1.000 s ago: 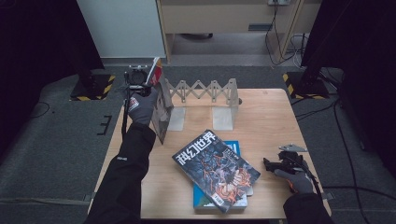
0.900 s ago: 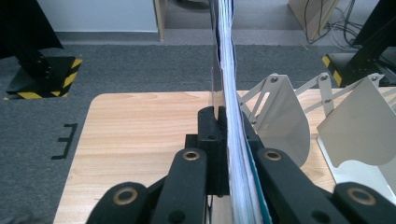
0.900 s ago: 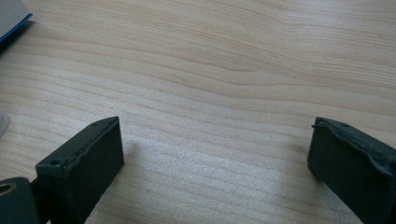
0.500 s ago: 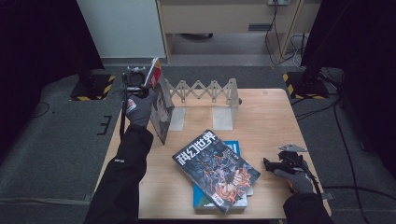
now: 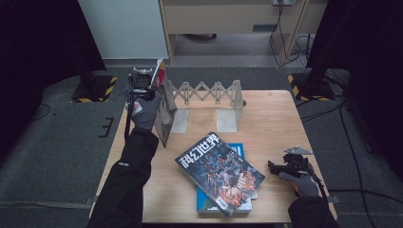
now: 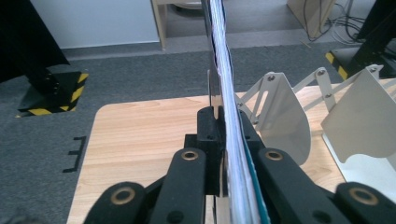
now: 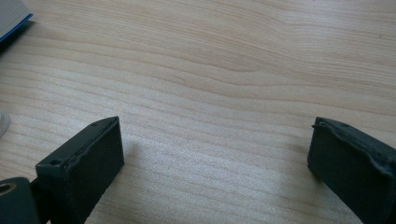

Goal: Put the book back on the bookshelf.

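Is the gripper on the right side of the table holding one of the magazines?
No, the right gripper has its jaws wide apart over the bare wooden table, with nothing between them.

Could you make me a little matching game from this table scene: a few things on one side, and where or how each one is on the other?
Things:
1. left claw
2. right claw
3. dark-covered magazine
4. white folding rack

States:
A. lies flat on top of a blue book
B. stands at the far edge of the table
C. open, low over bare wood
D. shut on an upright magazine

Pairs: 1-D, 2-C, 3-A, 4-B
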A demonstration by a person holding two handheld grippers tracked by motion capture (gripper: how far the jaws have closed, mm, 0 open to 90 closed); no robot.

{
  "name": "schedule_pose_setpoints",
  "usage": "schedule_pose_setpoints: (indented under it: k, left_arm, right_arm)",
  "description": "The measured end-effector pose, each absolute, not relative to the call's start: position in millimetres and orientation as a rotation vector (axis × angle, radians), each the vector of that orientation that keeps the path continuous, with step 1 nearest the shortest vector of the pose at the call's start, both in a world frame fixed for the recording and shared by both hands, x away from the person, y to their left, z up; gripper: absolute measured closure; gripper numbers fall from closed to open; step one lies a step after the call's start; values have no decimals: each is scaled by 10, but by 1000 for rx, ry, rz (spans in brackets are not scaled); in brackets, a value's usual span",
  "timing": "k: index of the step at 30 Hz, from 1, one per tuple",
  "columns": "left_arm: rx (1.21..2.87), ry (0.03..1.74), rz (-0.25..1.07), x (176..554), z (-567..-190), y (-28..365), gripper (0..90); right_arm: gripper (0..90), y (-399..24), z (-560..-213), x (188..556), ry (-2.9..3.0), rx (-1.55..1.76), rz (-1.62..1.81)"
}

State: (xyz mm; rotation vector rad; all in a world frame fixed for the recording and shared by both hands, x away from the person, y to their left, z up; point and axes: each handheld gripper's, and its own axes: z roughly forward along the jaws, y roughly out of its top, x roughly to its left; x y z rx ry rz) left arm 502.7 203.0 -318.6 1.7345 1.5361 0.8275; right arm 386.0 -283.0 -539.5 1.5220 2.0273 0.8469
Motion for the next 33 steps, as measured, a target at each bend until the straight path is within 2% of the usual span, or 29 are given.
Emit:
schedule_pose_setpoints:
  k: [8,16,24,33]
  left_arm:
    - [1731,1500,801,5007,-3164,2039,757]
    - [1703,1456,772,4963,-3126,2036,635]
    - [1663,1409,773,4849,-3063,2071,572]
    - [1596,1338,697,4668,-3040,2200,504]
  right_arm:
    - [38,-2829,-5395,3860,2027,1522,847]
    - [37,-2823,-5395,3856,2025,1522,846]
    - [27,-2818,-5397,3859,2019,1533,845]
    - [4,-2812,-5398,3870,2026,1537,842]
